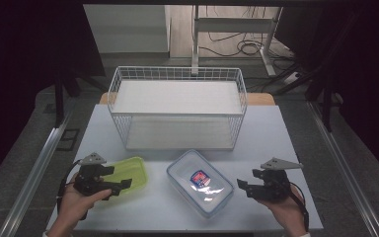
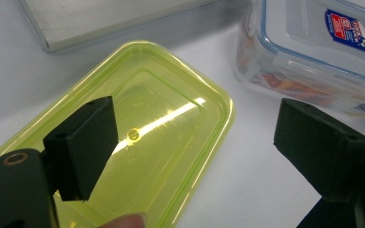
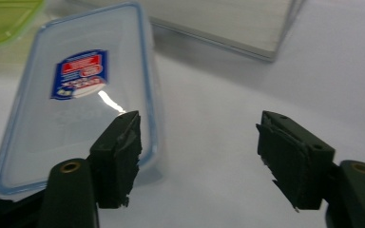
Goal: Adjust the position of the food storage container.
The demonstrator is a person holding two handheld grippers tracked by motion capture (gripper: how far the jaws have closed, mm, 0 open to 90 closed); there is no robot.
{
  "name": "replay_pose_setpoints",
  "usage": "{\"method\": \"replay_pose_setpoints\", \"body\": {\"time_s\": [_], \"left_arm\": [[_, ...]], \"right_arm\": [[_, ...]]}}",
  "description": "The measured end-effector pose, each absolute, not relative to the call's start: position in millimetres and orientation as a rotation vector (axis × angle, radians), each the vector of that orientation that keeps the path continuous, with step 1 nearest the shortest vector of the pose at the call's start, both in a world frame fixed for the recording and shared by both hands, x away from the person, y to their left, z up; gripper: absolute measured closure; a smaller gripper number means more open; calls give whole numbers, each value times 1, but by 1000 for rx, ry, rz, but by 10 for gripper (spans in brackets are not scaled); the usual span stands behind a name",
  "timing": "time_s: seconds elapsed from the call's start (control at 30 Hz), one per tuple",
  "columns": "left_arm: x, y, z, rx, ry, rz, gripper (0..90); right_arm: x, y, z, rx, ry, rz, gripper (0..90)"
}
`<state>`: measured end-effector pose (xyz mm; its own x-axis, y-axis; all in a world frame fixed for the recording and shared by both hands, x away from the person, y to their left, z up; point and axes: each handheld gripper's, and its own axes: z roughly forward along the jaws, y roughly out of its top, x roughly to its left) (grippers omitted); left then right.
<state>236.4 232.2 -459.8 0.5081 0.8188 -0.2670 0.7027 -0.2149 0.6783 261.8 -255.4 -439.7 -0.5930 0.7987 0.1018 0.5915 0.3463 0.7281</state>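
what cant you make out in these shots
- Label on the clear lidded container: print too small in the high view, blurred in the right gripper view.
- Contents of that container: blurred colours through its wall in the left gripper view; lid glare in the high view.
- Near end of the green lid: cut off by the bottom edge and covered by a jaw in the left gripper view.
- Floor under the wire basket: hidden by the table in the high view.

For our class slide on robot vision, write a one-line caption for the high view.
Two open grippers, left and right, flank a green lid and clear lidded container before a wire basket.
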Motion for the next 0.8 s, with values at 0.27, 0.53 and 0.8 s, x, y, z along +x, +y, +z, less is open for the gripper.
{"method": "replay_pose_setpoints", "body": {"time_s": [0.27,0.53,0.8], "left_arm": [[236,235,-459,1963,1246,189,144],[236,236,-461,1954,1256,190,144],[235,236,-460,1943,1262,199,145]], "right_arm": [[256,-226,-437,1119,2467,1113,554],[249,-203,-438,1012,2571,1132,823],[245,-166,-439,893,2678,1164,890]]}}
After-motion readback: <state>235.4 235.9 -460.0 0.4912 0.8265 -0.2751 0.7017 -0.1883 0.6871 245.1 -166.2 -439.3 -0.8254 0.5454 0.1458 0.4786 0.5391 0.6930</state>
